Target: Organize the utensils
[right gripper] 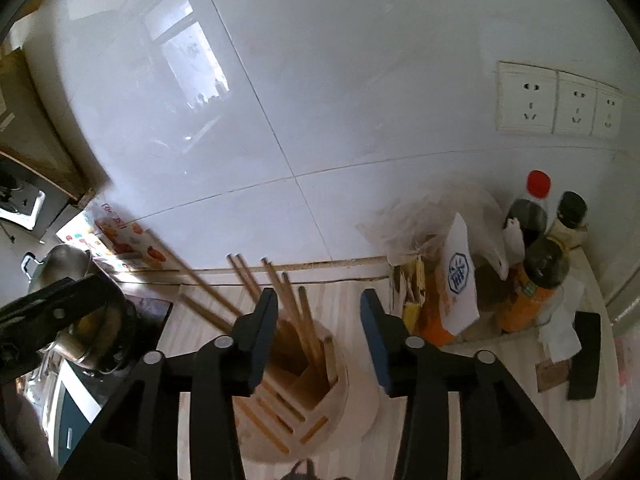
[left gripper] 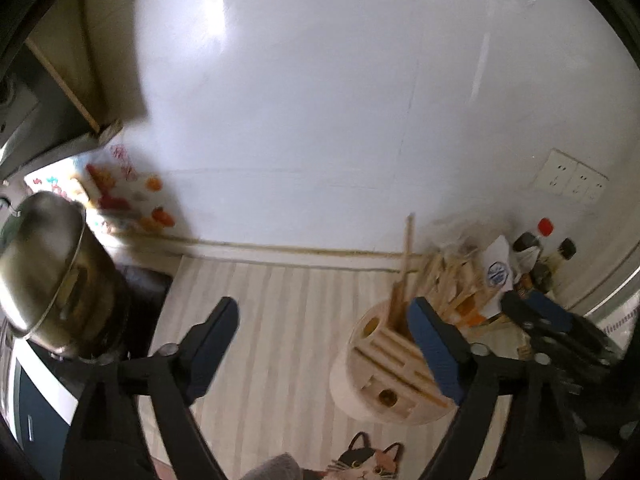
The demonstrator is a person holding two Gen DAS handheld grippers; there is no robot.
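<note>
While both my tongs hang with their jaws apart and nothing between them, my right gripper (right gripper: 318, 312) sits directly over the round wooden utensil holder (right gripper: 320, 408), nearer to it than my left gripper (left gripper: 322, 316), which has the same holder (left gripper: 384, 376) off toward its right finger. Wooden chopsticks (right gripper: 288, 300) stand in the holder's open compartment, just ahead of and below my right jaws, their long axes leaning up and away toward the tiled wall. I count about seven sticks from the right wrist view, though motion blur and my left finger hide some. Past the holder stand three bottles (right gripper: 536, 276) by the wall. I see one steel pot (left gripper: 44, 272) on the left.
</note>
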